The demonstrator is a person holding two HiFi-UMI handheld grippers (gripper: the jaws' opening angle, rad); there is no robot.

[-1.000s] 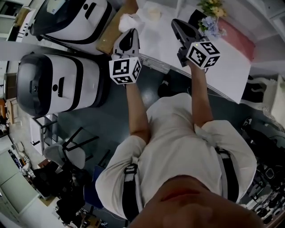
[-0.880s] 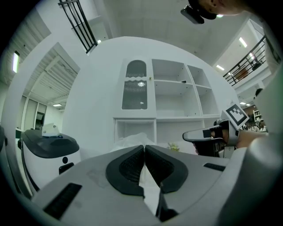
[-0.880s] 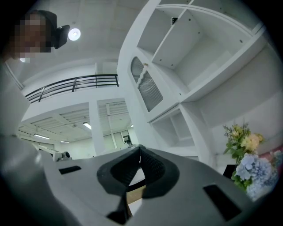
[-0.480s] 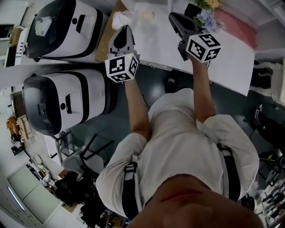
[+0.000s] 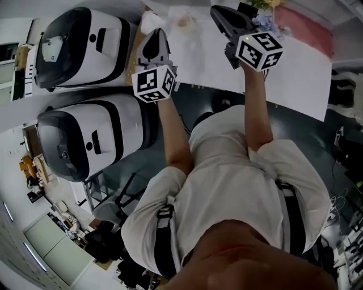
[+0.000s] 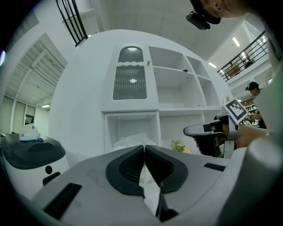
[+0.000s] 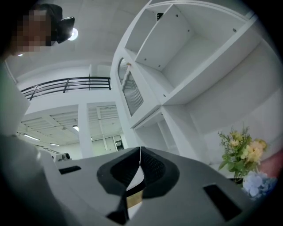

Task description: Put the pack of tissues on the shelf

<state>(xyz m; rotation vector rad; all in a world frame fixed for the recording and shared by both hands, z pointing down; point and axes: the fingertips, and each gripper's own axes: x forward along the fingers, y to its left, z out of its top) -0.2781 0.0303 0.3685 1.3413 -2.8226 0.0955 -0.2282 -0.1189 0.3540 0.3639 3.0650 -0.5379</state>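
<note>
The pack of tissues (image 6: 131, 141), a crumpled white plastic bundle, lies inside the lower left compartment of the white shelf (image 6: 132, 108). In the head view the pack (image 5: 151, 22) shows just beyond my left gripper (image 5: 157, 34). The left gripper (image 6: 144, 147) points at that compartment with its jaws shut and nothing between them. My right gripper (image 5: 215, 11) is held up to its right, by the shelf's middle bay (image 7: 194, 88). The right gripper (image 7: 140, 150) is shut too and holds nothing.
Artificial flowers (image 7: 242, 152) stand in the shelf to the right of the right gripper. Two large white and black machines (image 5: 85, 35) (image 5: 91, 139) stand on the floor at the left. A chair (image 5: 110, 207) is behind me at the lower left.
The head view has swung, so the machines sit lower and further right in the picture. Both grippers have stayed shut close to the shelf, with the tissue pack still beyond the left one.
</note>
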